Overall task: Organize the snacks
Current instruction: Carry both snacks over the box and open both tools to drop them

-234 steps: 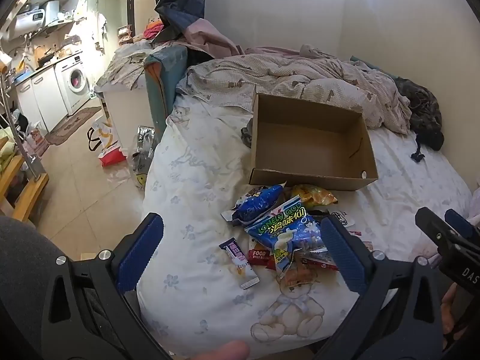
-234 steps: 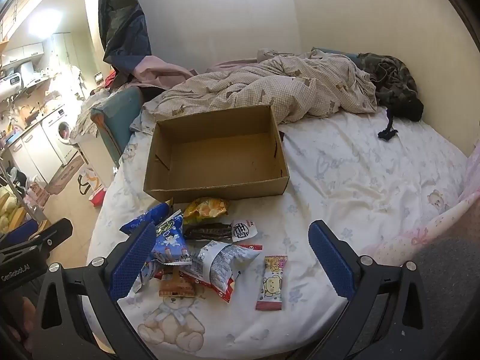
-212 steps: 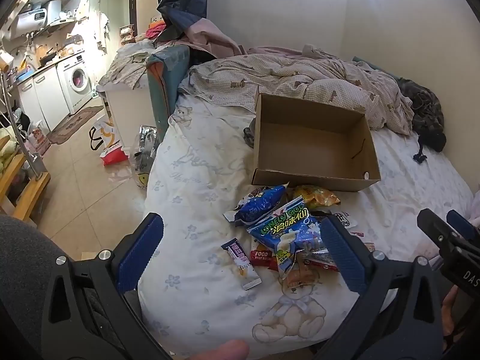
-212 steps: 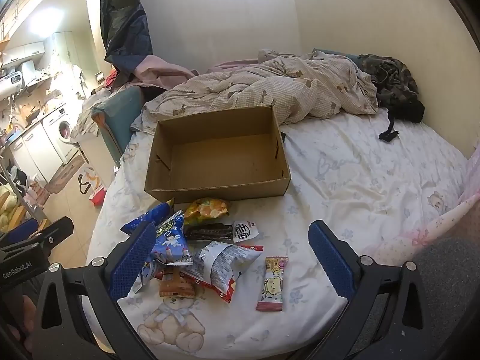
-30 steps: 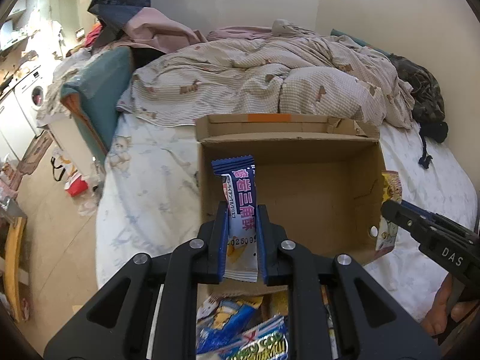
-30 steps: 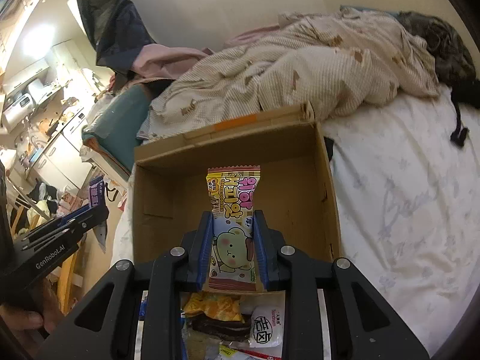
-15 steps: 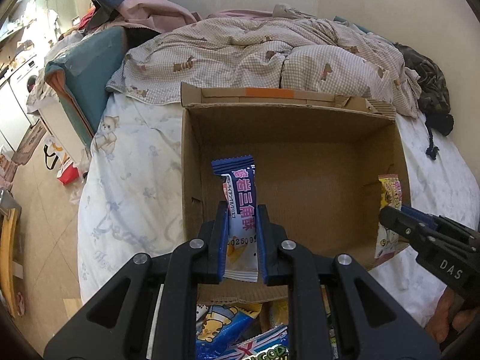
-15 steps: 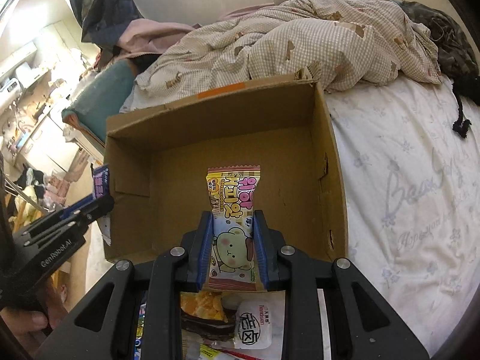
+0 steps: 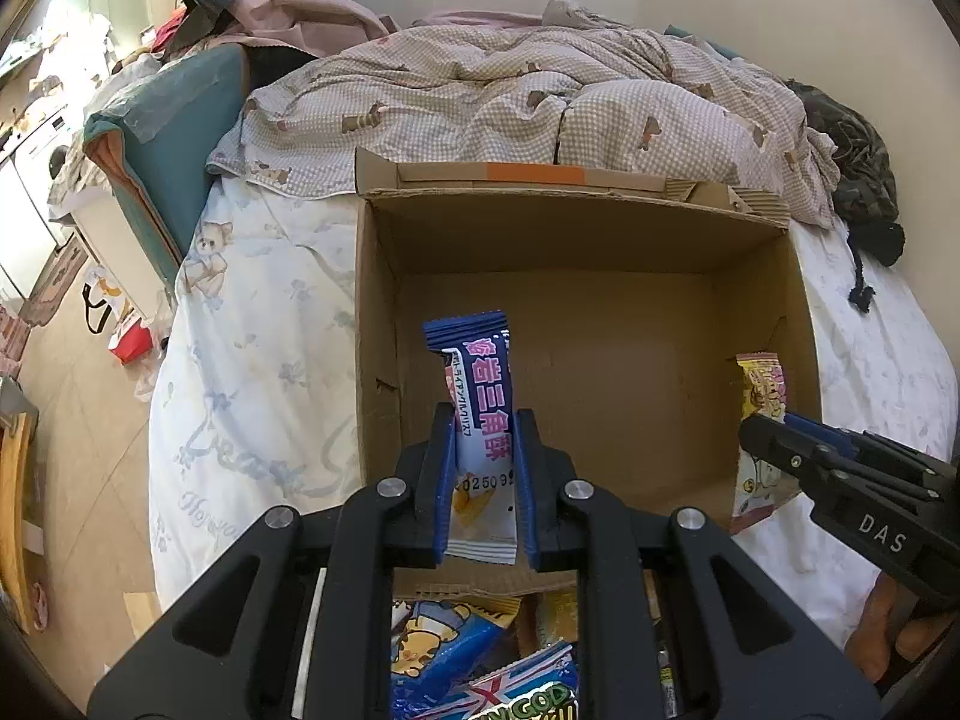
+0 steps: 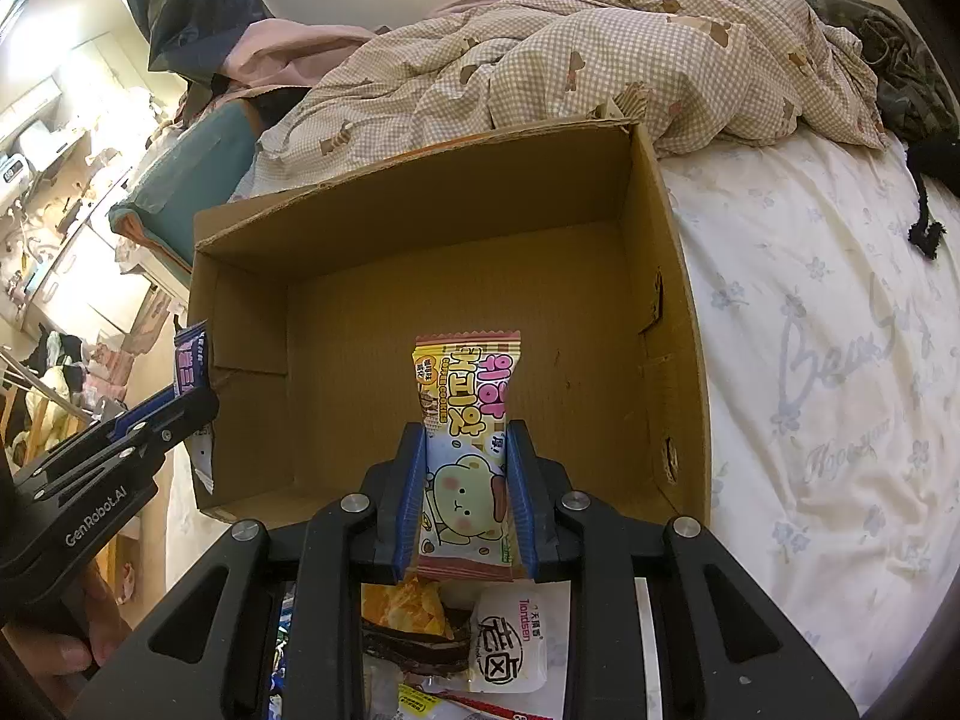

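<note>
My left gripper (image 9: 483,420) is shut on a blue and white snack bar (image 9: 480,390) and holds it upright over the left part of the open cardboard box (image 9: 600,252). My right gripper (image 10: 465,438) is shut on a yellow and pink bear cookie packet (image 10: 468,414) and holds it over the box (image 10: 420,216) near its front wall. Each gripper shows in the other view: the right one (image 9: 774,438) at the box's right wall, the left one (image 10: 192,402) at its left wall. The box floor is bare.
Several snack packets (image 9: 480,660) lie on the white bed sheet (image 9: 252,360) just in front of the box, also under my right gripper (image 10: 480,648). A checked duvet (image 9: 540,108) is heaped behind the box. The floor (image 9: 78,450) lies left of the bed.
Both grippers have moved forward and lower over the box with their packets still held. Seven seconds ago both were open and empty above the snack pile.
</note>
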